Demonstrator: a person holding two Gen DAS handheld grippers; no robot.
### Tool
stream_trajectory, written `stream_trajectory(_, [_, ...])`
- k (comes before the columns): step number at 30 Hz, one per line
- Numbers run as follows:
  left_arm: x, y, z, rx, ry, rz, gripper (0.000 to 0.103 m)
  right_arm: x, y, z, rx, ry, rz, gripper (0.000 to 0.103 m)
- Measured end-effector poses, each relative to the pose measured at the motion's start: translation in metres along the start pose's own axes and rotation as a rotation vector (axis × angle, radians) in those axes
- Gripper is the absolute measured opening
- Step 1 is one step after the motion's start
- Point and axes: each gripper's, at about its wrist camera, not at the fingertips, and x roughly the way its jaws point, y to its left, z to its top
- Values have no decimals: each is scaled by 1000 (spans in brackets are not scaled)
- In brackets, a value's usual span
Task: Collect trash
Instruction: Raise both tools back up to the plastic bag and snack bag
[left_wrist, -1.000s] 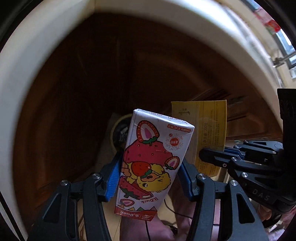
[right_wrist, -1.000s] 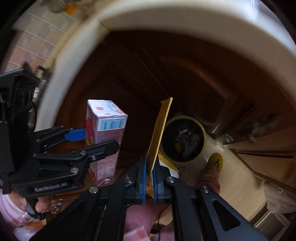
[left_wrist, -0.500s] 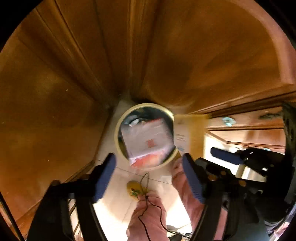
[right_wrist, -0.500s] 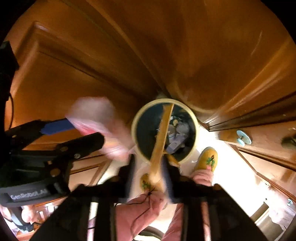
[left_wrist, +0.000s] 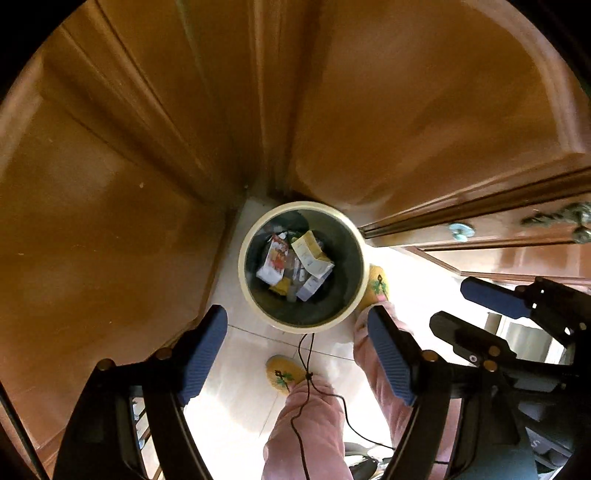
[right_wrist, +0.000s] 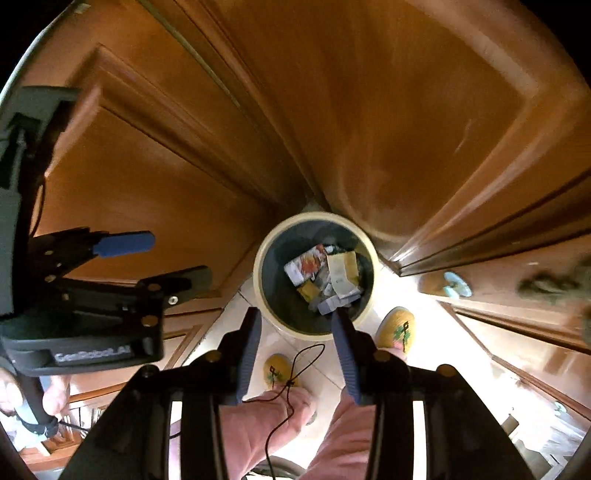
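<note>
A round bin with a cream rim stands on the pale floor in a corner of wooden cabinets. Inside it, on other rubbish, lie the strawberry drink carton and the yellow paper packet. My left gripper hangs above the bin, pointing down, open and holding nothing. My right gripper is beside it, likewise open with nothing between its blue pads.
Brown wooden cabinet doors close in behind and on both sides of the bin. A person's legs in pink trousers and yellow slippers stand just in front of it. A thin black cord dangles there.
Both grippers opened and let go. The carton and the yellow packet fell into the bin. Both grippers sank and tipped down toward the bin.
</note>
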Motion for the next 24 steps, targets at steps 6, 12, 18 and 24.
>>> stream_trajectory(6, [-39, -9, -2, 68, -14, 6, 77, -40, 19, -9, -52, -40, -30, 40])
stream_trajectory(12, [-91, -30, -1, 121, -82, 13, 77, -82, 35, -28, -117, -94, -49, 40])
stream_trajectory(18, [-142, -57, -3, 191, -142, 11, 77, -135, 42, -39, -137, -170, -57, 40])
stream_trajectory(24, [-190, -78, -2, 246, -212, 8, 77, -194, 44, -38, -146, -261, -63, 40])
